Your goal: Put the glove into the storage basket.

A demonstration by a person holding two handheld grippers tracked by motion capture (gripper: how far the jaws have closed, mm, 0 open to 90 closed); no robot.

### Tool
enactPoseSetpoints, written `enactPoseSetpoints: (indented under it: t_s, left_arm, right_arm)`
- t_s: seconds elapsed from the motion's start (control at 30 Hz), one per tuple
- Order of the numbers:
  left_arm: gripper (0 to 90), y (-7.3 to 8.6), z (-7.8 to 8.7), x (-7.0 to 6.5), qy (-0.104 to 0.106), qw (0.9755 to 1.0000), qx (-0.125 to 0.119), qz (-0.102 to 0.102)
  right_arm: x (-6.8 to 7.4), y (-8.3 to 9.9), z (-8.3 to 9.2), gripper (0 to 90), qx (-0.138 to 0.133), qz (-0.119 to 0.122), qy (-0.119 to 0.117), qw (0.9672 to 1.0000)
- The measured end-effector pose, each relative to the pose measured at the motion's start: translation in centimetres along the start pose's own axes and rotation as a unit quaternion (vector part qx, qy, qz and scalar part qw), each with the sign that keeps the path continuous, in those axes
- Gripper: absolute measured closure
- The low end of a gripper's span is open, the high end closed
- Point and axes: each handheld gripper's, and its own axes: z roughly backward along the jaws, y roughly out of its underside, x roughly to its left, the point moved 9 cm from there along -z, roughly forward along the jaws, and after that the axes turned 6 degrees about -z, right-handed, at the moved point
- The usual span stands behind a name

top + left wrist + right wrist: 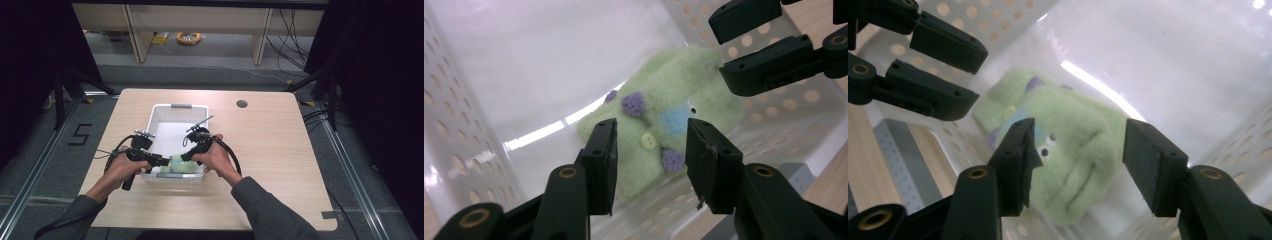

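Observation:
A pale green plush toy (179, 164) with purple spots, a blue patch and a yellow button lies at the near end of a white perforated basket (156, 116). My left gripper (167, 161) comes in from the left and my right gripper (186, 156) from the right, their tips close together just over the toy. In the left gripper view the toy (674, 90) rests on the basket floor beyond my left gripper (651, 127), whose jaws stand apart without pressing it. The right gripper (1078, 127) is likewise open above the toy (1073, 145).
The basket stands at the middle of a light wooden table (270, 150), which has a round cable hole (242, 103) at the back right. Dark frame posts flank the table. Shelving legs and an orange cable coil (189, 37) lie on the floor beyond.

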Motion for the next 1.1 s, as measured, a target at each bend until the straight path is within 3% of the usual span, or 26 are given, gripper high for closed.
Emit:
enactPoseSetpoints:
  t_s: [0.27, 0.37, 0.43, 0.53, 0.6, 0.7, 0.87, 0.9, 0.93, 1.1]
  left_arm:
    - [48.8, -0.4, 0.9, -0.3, 0.003, 0.9997, -0.022, 0.006]
    - [46.7, -0.5, 1.0, -0.7, 0.002, 0.9996, -0.028, 0.007]
    - [43.9, -0.3, 1.2, -1.0, 0.006, 0.9997, -0.021, 0.007]
    - [41.7, -0.5, 1.3, -1.7, 0.015, 0.9994, -0.029, 0.01]
    - [40.6, -0.7, 1.5, -2.0, 0.016, 0.9993, -0.034, 0.007]
    - [39.2, -0.8, 1.6, -2.6, 0.021, 0.9991, -0.038, 0.007]
    - [37.5, -1.0, 1.8, -3.5, 0.024, 0.9986, -0.046, 0.003]
    - [37.0, -1.0, 1.8, -3.8, 0.027, 0.9983, -0.051, 0.004]
    - [36.6, -1.1, 1.8, -4.0, 0.028, 0.9982, -0.054, 0.005]
    - [35.3, -1.1, 2.1, -5.1, 0.037, 0.9975, -0.06, 0.0]
  right_arm:
    - [-0.1, -0.6, 1.7, 44.3, -0.02, 0.008, -0.004, 0.9998]
    - [-0.1, -0.4, 2.4, 43.2, -0.019, -0.007, -0.003, 0.9998]
    - [-0.2, -0.5, 2.8, 42.5, -0.033, 0.012, -0.011, 0.9993]
    - [-0.3, -0.4, 3.4, 42.5, -0.037, 0.017, -0.013, 0.9991]
    - [-0.2, 0.0, 4.0, 42.1, -0.03, 0.005, -0.015, 0.9994]
    - [-0.2, 0.1, 4.7, 41.5, -0.048, 0.026, -0.025, 0.9982]
    - [-0.6, 0.5, 5.8, 41.3, -0.061, 0.021, -0.028, 0.9975]
    - [-0.4, 0.8, 6.1, 41.1, -0.05, 0.002, -0.03, 0.9983]
    - [-0.9, 0.7, 6.3, 40.8, -0.061, 0.021, -0.031, 0.9974]
    - [-1.3, 1.3, 7.3, 39.6, -0.072, 0.012, -0.032, 0.9968]
